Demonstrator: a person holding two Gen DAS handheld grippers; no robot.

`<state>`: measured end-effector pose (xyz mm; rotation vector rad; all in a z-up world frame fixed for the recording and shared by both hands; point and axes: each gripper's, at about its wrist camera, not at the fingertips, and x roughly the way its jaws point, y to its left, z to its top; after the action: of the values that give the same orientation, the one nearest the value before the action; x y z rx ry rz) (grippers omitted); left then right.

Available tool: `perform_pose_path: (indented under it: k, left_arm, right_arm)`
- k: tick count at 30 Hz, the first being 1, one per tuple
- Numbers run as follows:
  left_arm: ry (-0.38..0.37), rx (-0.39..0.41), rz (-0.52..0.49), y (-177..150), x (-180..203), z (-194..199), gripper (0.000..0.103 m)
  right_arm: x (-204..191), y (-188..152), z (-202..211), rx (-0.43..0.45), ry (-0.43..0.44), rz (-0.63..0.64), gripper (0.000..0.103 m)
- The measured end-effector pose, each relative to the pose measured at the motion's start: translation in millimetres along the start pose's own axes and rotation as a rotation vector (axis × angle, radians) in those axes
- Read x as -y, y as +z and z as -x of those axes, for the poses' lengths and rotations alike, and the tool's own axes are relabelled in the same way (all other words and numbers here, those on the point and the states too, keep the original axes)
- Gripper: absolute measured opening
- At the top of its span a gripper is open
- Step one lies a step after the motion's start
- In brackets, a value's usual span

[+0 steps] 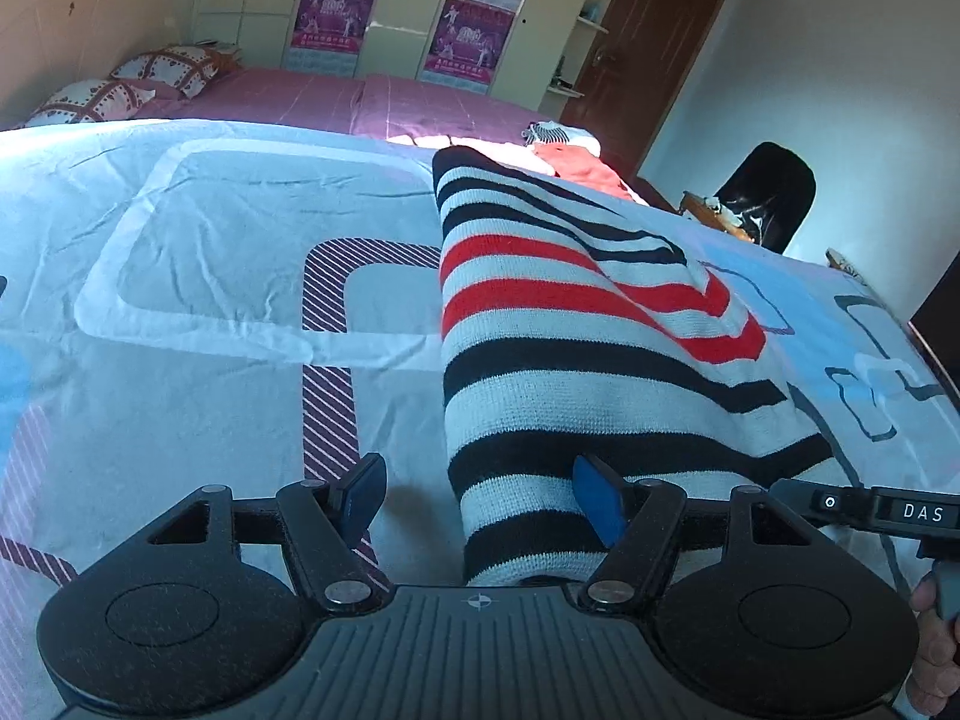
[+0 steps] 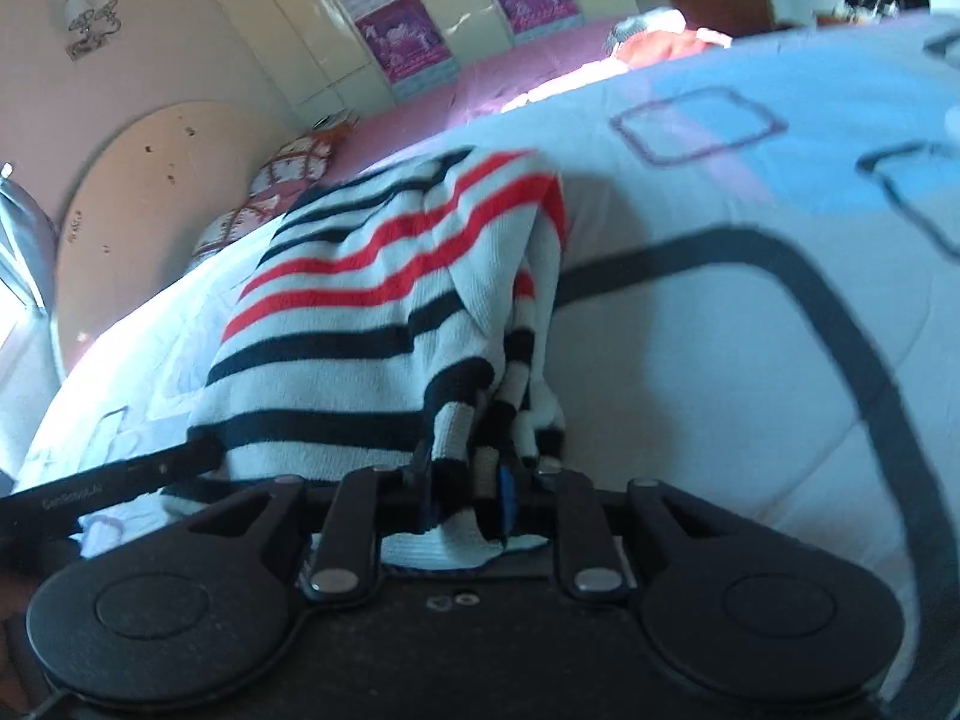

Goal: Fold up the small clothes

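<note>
In the left wrist view, the left gripper (image 1: 486,495) hangs with its jaws spread wide over the patterned quilt (image 1: 180,276), one blue pad lying on the near edge of the striped sweater (image 1: 570,348), which lies spread across the bed.

In the right wrist view, the right gripper (image 2: 474,489) is clamped on a bunched corner of the striped sweater (image 2: 384,312), lifting it off the quilt (image 2: 720,360).

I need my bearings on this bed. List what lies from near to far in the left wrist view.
Left gripper → striped sweater on the patterned bedspread → red garment → pink sheet → wardrobe.
</note>
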<state>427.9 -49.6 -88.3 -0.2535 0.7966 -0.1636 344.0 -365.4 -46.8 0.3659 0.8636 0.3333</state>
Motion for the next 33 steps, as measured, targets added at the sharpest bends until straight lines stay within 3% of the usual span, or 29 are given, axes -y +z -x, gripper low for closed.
perform_pose_path:
  k: [2,3,4,6,9,17,20,21,22,25,26,28,31,33]
  left_arm:
    - [-0.020,0.040,0.021,5.5,-3.0,8.2,0.069]
    - [-0.042,0.075,0.043,9.8,-6.7,12.0,0.069]
    - [-0.064,0.095,0.064,15.8,-10.1,12.7,0.069]
    - [-0.087,0.109,0.090,31.3,-15.2,6.4,0.069]
    - [-0.091,0.105,0.072,53.3,-16.2,-14.2,0.069]
    - [-0.109,0.018,0.107,73.5,-19.0,-69.8,0.069]
    - [-0.093,0.006,0.102,71.1,-15.6,-79.4,0.069]
    - [-0.090,0.014,0.104,69.3,-15.4,-79.8,0.069]
    - [-0.073,0.033,0.096,67.1,-14.5,-77.9,0.069]
    - [-0.029,0.081,0.075,62.9,-13.0,-72.4,0.069]
    - [-0.022,0.076,0.072,62.0,-12.1,-74.1,0.069]
    - [-0.027,0.061,0.077,60.9,-10.2,-79.2,0.069]
    - [-0.004,0.054,0.037,63.4,-5.2,-80.5,0.074]
    - [0.004,0.064,0.031,70.6,-4.9,-74.8,0.074]
  right_arm:
    - [1.8,5.8,10.6,0.029,0.016,0.005,0.030]
    - [2.3,8.9,17.8,0.075,0.001,0.011,0.042]
    - [3.5,12.9,24.1,0.125,-0.015,0.016,0.045]
    - [11.2,27.6,27.0,0.178,-0.002,-0.019,0.043]
    - [14.7,52.5,11.1,0.181,0.009,-0.023,0.042]
    - [22.5,91.6,-54.4,0.090,0.014,-0.004,0.043]
    - [14.4,102.0,-67.1,0.098,0.002,0.062,0.035]
    - [8.1,104.3,-69.2,0.107,-0.005,0.109,0.020]
    - [0.8,105.0,-69.0,0.132,-0.021,0.168,0.013]
    - [-25.1,97.7,-62.7,0.232,-0.080,0.407,0.012]
    - [-27.6,95.7,-68.1,0.224,-0.117,0.443,0.012]
    - [-17.5,95.1,-85.0,0.157,-0.160,0.400,0.013]
    - [-7.6,92.6,-83.7,0.158,-0.165,0.343,0.019]
    - [-7.6,95.8,-78.0,0.149,-0.174,0.332,0.030]
